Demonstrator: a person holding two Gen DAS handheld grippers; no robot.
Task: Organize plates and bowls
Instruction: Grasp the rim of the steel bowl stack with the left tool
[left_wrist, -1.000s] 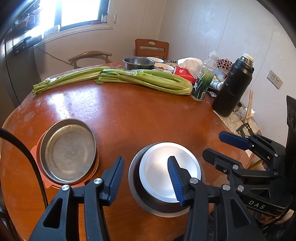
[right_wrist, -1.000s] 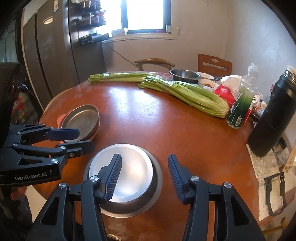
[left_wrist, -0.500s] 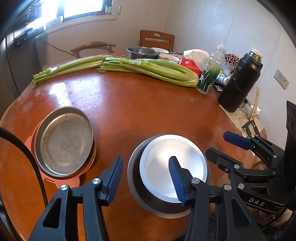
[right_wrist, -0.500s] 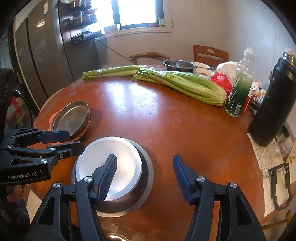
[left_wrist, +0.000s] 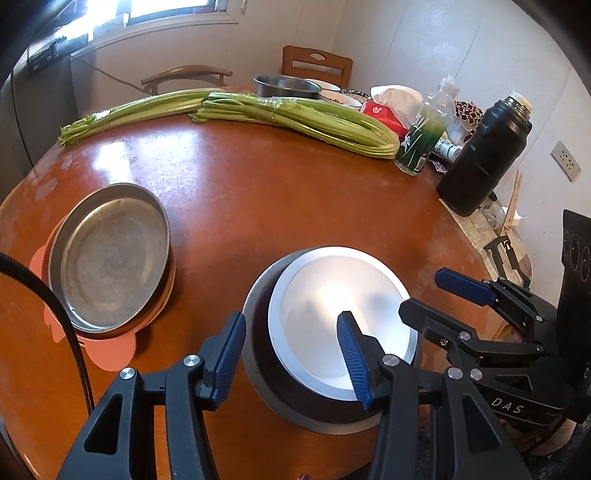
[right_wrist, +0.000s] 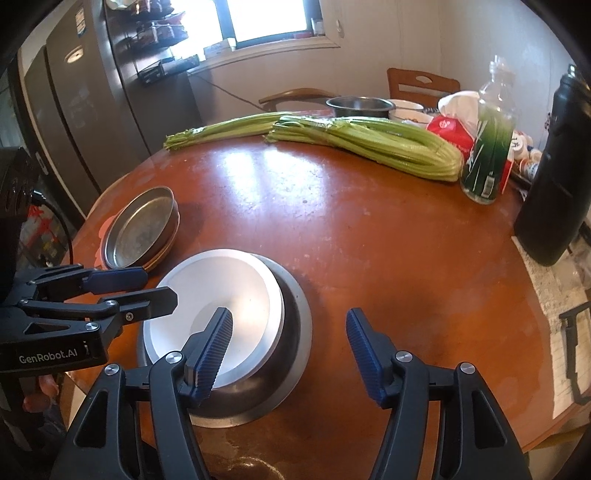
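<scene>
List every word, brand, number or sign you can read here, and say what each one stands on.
"GenRobot.AI": on the body of the left gripper, seen from the right wrist.
"DAS": on the body of the right gripper, seen from the left wrist.
Green bottle label: print too blurred to read.
Black flask: small pale mark, too small to read.
Red packet: white emblem, no legible words.

The left gripper (left_wrist: 290, 354) is hovering with jaws apart over the near rim of a white bowl (left_wrist: 341, 314) nested in a steel bowl (left_wrist: 266, 373) — the right gripper (left_wrist: 439, 295) is reaching in beside them.
</scene>
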